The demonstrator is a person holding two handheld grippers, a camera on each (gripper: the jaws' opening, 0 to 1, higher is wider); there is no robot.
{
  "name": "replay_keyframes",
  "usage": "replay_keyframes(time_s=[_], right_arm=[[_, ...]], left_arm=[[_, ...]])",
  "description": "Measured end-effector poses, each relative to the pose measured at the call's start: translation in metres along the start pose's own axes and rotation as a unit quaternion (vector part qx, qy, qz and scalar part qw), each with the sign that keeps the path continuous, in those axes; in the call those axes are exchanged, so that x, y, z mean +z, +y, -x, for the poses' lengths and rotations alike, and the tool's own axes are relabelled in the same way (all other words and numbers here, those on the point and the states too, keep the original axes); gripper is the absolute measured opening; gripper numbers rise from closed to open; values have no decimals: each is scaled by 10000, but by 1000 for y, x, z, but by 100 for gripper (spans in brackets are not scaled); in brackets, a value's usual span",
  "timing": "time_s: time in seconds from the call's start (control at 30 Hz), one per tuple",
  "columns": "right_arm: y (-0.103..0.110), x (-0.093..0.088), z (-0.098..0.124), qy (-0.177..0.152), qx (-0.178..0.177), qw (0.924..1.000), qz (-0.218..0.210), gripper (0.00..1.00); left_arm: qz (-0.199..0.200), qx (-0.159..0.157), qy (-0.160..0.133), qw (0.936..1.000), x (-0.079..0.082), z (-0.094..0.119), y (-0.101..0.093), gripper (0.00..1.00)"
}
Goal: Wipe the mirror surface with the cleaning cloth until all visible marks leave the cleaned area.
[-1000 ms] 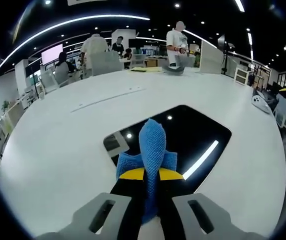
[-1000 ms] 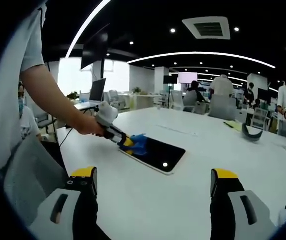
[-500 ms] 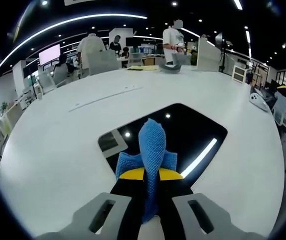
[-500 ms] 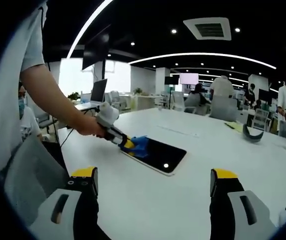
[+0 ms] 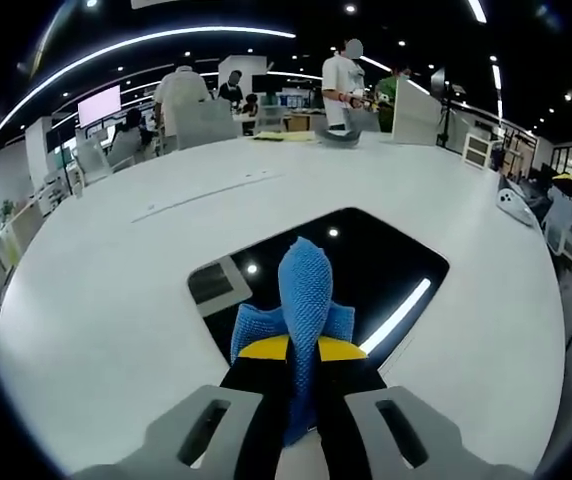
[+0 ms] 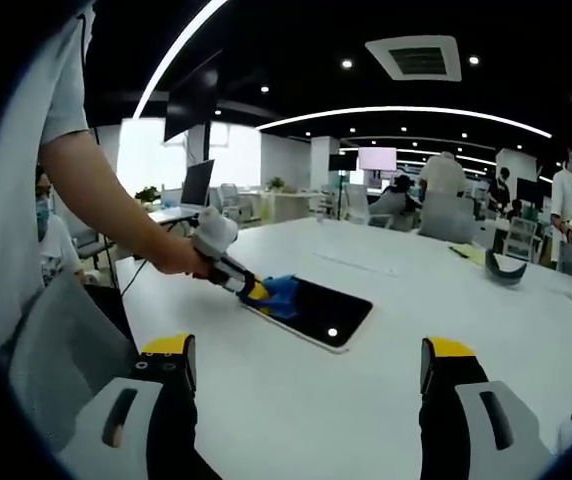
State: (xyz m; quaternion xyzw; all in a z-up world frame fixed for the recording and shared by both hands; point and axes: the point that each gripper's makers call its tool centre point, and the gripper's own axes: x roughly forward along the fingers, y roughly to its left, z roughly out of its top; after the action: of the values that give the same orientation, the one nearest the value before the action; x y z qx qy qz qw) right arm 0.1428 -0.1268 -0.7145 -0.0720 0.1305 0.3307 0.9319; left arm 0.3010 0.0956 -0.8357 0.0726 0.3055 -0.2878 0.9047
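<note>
I am working over a broad white table (image 5: 116,300) in an open-plan office with a black ceiling, curved light strips and downlights; several people stand or sit around desks at the far side, toward 12 o'clock in the left gripper view. The mirror (image 5: 366,265) lies flat on the table, a dark rectangle reflecting the ceiling lights, and in the right gripper view I see it (image 6: 316,312) at about 11 o'clock from my right gripper (image 6: 306,375), well apart from it. My left gripper (image 5: 301,350) is clamped on the blue cleaning cloth (image 5: 306,290), whose folded tip stands up between the yellow-tipped jaws and presses on the mirror's near edge; from the right gripper view the left gripper (image 6: 251,290) sits at the mirror's left end, held by the person's hand (image 6: 181,255). Compared with a second ago, the mirror sits a little further toward 10 o'clock in the left gripper view, though the camera itself has moved. My right gripper hangs over the bare table with its jaws spread wide, holding nothing. No containers are in sight.
</note>
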Motion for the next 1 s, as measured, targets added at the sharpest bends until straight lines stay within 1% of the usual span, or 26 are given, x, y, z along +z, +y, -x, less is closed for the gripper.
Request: replay_keyframes(time_s=[0.43,1.0], right_arm=[[-1,2,0,-48,-11,10000,9,92],[0,1,0,-36,14,10000,-5,92]], left_arm=[[-50,-56,54,10000,1,-2,-10,5],[-213,-235,60,9995,5,-9,-27,5]])
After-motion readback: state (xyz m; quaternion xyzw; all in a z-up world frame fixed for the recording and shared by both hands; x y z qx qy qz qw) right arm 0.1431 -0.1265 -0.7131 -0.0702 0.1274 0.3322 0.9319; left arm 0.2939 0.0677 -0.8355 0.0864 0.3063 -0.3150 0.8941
